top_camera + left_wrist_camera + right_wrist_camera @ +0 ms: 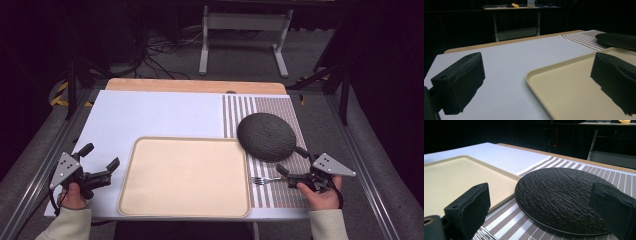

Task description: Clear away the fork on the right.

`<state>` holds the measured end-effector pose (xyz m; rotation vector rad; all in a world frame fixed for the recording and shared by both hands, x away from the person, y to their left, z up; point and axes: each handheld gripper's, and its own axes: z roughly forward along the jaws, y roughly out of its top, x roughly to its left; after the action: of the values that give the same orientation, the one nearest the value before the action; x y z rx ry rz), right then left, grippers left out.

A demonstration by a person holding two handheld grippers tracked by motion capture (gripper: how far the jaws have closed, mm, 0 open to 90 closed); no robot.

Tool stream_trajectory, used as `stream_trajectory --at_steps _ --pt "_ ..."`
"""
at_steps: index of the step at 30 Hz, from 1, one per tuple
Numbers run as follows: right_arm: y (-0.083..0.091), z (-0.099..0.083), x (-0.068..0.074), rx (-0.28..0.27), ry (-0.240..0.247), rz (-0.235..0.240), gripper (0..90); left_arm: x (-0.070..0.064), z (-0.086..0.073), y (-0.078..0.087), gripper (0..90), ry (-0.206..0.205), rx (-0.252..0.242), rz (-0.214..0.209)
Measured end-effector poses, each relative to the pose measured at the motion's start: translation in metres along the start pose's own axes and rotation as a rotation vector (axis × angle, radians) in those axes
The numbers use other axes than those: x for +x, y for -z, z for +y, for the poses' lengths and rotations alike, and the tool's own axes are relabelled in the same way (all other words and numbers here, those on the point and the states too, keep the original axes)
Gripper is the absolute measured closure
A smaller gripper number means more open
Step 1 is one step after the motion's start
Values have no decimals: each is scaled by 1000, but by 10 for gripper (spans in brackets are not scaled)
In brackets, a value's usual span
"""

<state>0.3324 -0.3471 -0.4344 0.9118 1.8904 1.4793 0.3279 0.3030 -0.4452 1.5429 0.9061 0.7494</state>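
Observation:
A beige tray [185, 177] lies empty at the front middle of the white table top. To its right, a dark round textured plate [266, 136] rests on a striped placemat [280, 107], its left rim reaching the tray's far right corner. A silver fork [266, 179] lies on the mat in front of the plate. My left gripper [103, 155] is open, left of the tray and holding nothing; its view shows the tray [574, 87] and plate [616, 40]. My right gripper [290, 160] is open beside the fork's handle, facing the plate [564, 197] and tray [456, 180].
The white table top [160, 112] has a wooden strip [195, 86] along its far edge. Metal rails [357, 165] run along both sides of the table. A grey stand [245, 30] and cables sit on the floor beyond.

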Motion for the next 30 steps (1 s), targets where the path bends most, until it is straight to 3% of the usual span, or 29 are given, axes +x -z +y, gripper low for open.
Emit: stream_trajectory --at_steps 21,25,30 --pt "-3 8 1 -1 6 23 46 -2 2 1 0 -19 -2 0" --pt "-8 15 2 21 17 40 46 -2 2 1 0 -22 -1 1" --pt "-17 28 3 78 65 62 46 -2 2 1 0 -20 -4 11"
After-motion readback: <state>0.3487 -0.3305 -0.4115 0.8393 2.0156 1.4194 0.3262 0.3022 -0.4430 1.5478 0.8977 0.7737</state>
